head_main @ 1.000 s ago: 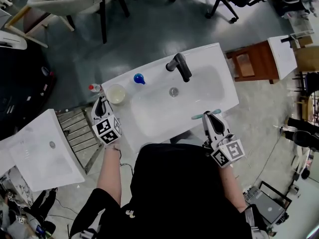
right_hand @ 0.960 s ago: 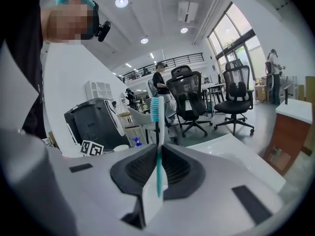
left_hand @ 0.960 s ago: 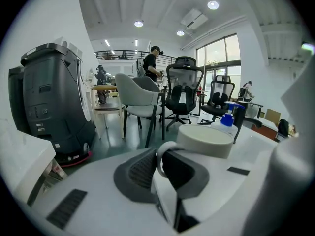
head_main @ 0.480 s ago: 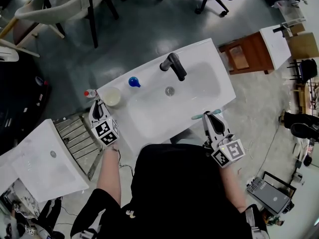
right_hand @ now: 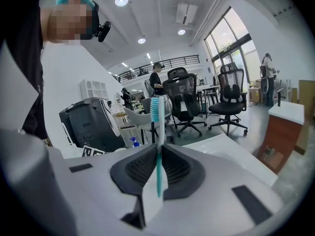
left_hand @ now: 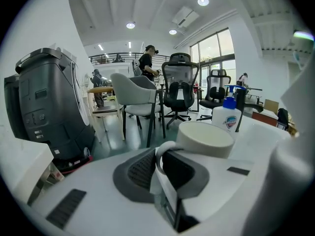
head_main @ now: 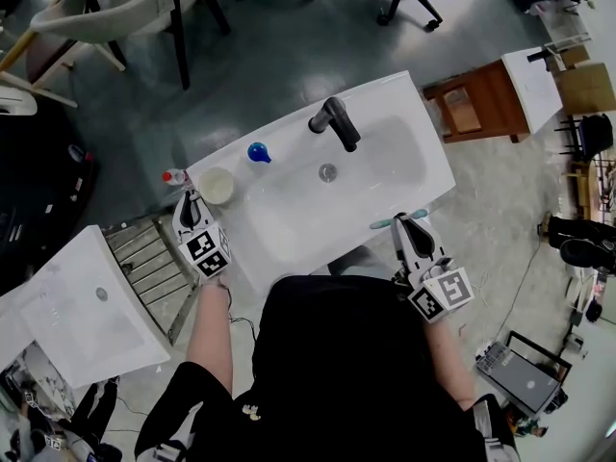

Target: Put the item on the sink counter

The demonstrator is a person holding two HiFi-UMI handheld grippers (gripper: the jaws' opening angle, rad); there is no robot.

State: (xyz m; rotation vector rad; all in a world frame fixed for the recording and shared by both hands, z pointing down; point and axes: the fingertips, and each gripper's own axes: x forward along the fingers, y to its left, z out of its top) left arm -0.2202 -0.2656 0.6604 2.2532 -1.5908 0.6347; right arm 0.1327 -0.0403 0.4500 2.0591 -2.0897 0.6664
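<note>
A cream cup point(head_main: 218, 185) is at the left end of the white sink counter point(head_main: 404, 104). My left gripper point(head_main: 195, 198) is shut on its handle. In the left gripper view the handle point(left_hand: 162, 154) sits between the dark pads and the cup's body point(left_hand: 204, 139) is just beyond them. My right gripper point(head_main: 409, 221) is at the counter's near right edge, shut on a teal toothbrush point(head_main: 397, 221). In the right gripper view the toothbrush point(right_hand: 158, 146) stands upright between the pads, bristles on top.
A black faucet point(head_main: 334, 123) stands behind the basin point(head_main: 327, 195). A blue-capped soap bottle point(head_main: 258, 152) stands near the cup, with a red-capped bottle point(head_main: 174, 176) off the counter's left end. A second sink point(head_main: 77, 301) and a metal grate point(head_main: 154, 268) lie at the left.
The head view has shifted slightly. Both grippers keep their places at the sink, each with the same thing in its jaws.
</note>
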